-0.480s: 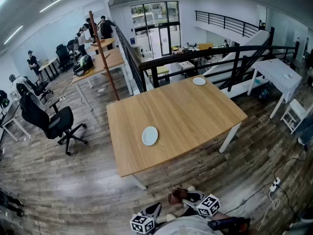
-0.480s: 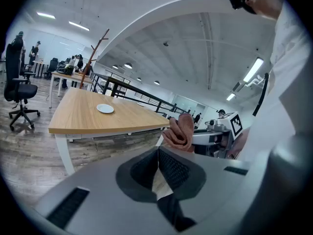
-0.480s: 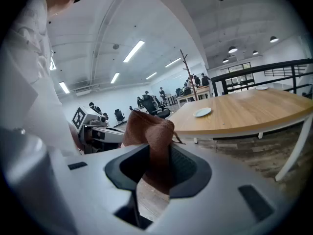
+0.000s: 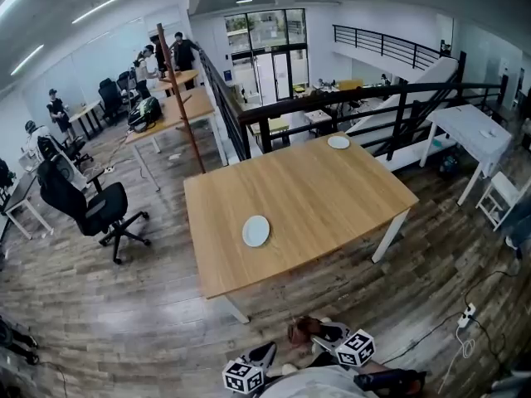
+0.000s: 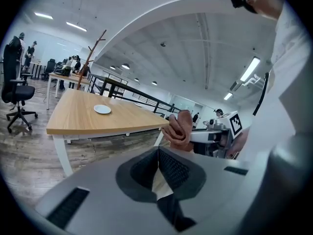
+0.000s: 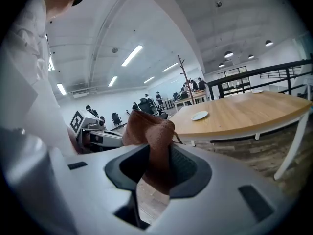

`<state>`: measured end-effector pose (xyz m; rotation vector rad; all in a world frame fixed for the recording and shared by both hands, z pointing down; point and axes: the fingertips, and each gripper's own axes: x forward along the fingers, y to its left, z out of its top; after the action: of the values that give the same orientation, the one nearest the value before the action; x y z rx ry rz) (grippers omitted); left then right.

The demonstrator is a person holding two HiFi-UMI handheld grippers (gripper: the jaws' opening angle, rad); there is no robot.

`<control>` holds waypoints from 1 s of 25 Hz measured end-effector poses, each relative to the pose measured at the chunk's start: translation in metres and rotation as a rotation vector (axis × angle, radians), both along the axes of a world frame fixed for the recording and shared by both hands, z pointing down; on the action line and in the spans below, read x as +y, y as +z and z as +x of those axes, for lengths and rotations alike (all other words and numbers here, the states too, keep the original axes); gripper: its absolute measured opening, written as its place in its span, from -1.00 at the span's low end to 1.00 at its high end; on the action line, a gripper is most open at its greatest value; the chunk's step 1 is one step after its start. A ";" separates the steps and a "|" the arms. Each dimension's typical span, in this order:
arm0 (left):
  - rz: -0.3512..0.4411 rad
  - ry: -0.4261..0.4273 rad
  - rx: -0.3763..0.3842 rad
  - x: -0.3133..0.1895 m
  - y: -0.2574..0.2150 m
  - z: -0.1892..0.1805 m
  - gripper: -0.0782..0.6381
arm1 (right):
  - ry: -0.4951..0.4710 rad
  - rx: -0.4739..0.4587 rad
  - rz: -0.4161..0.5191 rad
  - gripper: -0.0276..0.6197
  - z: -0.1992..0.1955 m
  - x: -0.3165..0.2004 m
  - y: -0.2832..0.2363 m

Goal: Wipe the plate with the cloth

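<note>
Brown and coarsely woven, the cloth (image 6: pixel 149 141) is bunched into a thick fold that stands up out of our right gripper (image 6: pixel 154 168), whose jaws pinch it about the middle; a rounded lump rises above them and a shorter tail hangs below. In the left gripper view the same cloth (image 5: pixel 180 131) shows as a crumpled wad at 1 o'clock from our left gripper (image 5: pixel 157 168), whose jaws are pressed together with nothing between them.

From the head view both grippers sit at 6 o'clock, low in the picture, off the table and over the wooden floor (image 4: pixel 124 305), the left gripper (image 4: pixel 259 356) at the left and the right gripper (image 4: pixel 309 333) beside it with the cloth (image 4: pixel 300 332) at its tip.

We see the plate (image 4: pixel 255 230) at 12 o'clock from the grippers, well apart from them. It is small, round, plain white and bare, lying flat on the pale wood table (image 4: pixel 323 197), toward 7 o'clock from the tabletop's middle and near the edge that faces us. A second plate (image 4: pixel 338 142), also white, lies at the table's far corner, at 1 o'clock.
</note>
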<state>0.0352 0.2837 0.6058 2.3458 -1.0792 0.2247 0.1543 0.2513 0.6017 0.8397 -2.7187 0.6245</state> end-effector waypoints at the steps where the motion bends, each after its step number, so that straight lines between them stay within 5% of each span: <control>1: 0.001 0.003 -0.001 0.000 0.000 0.001 -0.75 | 0.002 0.003 -0.002 -0.53 0.001 0.001 0.001; 25: -0.064 -0.106 -0.001 -0.012 0.014 -0.043 -0.74 | -0.110 0.025 -0.077 -0.53 -0.049 -0.029 0.019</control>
<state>-0.0080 0.2719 0.6199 2.2250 -1.1759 0.2171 0.1054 0.2225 0.6203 0.6707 -2.6781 0.6851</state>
